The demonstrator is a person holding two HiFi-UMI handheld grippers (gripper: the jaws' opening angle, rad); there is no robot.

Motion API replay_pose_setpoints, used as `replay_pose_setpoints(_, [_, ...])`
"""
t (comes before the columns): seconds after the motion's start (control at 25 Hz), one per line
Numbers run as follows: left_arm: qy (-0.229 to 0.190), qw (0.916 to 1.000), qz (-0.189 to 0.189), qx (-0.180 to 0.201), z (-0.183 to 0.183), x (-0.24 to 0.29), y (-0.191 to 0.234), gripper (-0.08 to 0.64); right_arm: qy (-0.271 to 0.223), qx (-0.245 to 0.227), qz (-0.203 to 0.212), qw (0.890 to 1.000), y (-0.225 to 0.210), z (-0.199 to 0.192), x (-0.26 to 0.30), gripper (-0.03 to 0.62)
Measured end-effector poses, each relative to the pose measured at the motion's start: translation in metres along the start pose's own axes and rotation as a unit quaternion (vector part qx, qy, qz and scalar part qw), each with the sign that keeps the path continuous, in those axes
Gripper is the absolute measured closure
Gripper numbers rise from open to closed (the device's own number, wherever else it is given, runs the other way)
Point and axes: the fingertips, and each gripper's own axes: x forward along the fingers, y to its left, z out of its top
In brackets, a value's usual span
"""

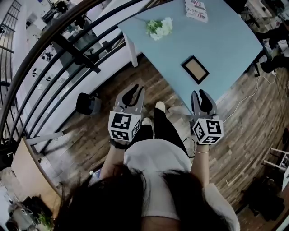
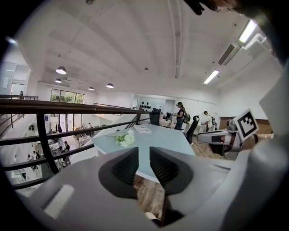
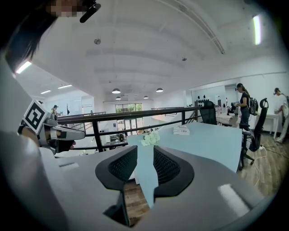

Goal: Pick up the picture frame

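The picture frame point(image 1: 195, 69), dark-rimmed with a tan middle, lies flat on the light blue table point(image 1: 226, 45) close to its near edge. Both grippers hover over the wooden floor short of the table, apart from the frame. My left gripper point(image 1: 134, 92) is open with a narrow gap and nothing between its jaws. My right gripper point(image 1: 203, 95), just below the table's near corner, is open and empty too. In the left gripper view the gripper point(image 2: 144, 151) faces the table point(image 2: 158, 140); in the right gripper view the gripper point(image 3: 145, 151) does too. Neither gripper view shows the frame.
White flowers point(image 1: 159, 28) and a booklet point(image 1: 196, 10) lie at the table's far side. A black railing point(image 1: 67, 49) runs on the left, with a dark bin point(image 1: 88, 103) below it. A white cable point(image 1: 253, 92) trails on the floor. People and office chairs point(image 3: 253, 126) stand beyond the table.
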Motion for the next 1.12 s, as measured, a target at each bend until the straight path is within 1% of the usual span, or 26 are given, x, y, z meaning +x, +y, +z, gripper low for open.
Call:
replay_pose_setpoints(0.12, [0.005,0.9999,-0.011,0.000,0.000,0.014,0.002,0.485,0.004,0.004,-0.011,1.000,-0.008,-0.002,0.007,0.506])
replay_pose_setpoints(0.28, [0.008,0.9996,-0.026,0.005,0.005,0.048,0.001,0.485,0.005,0.015,-0.025,1.000,-0.032,-0.004,0.023,0.506])
replay_pose_setpoints(0.4, [0.011,0.9990,-0.041,0.012,0.012,0.081,-0.002,0.485,0.003,0.024,-0.039,0.999,-0.056,-0.003,0.038,0.506])
replay_pose_setpoints(0.56, [0.020,0.9973,-0.066,0.025,0.027,0.139,-0.003,0.485,-0.003,0.039,-0.063,0.997,-0.095,0.006,0.066,0.505])
replay_pose_setpoints(0.8, [0.023,0.9921,-0.114,0.046,0.055,0.221,-0.022,0.485,-0.005,0.056,-0.093,0.994,-0.150,0.011,0.096,0.506])
replay_pose_setpoints(0.96, [0.023,0.9880,-0.142,0.058,0.066,0.260,-0.040,0.485,-0.014,0.067,-0.111,0.991,-0.178,0.016,0.102,0.506])
replay_pose_setpoints(1.12, [0.027,0.9825,-0.170,0.070,0.074,0.290,-0.059,0.485,-0.017,0.079,-0.130,0.988,-0.197,0.017,0.106,0.505])
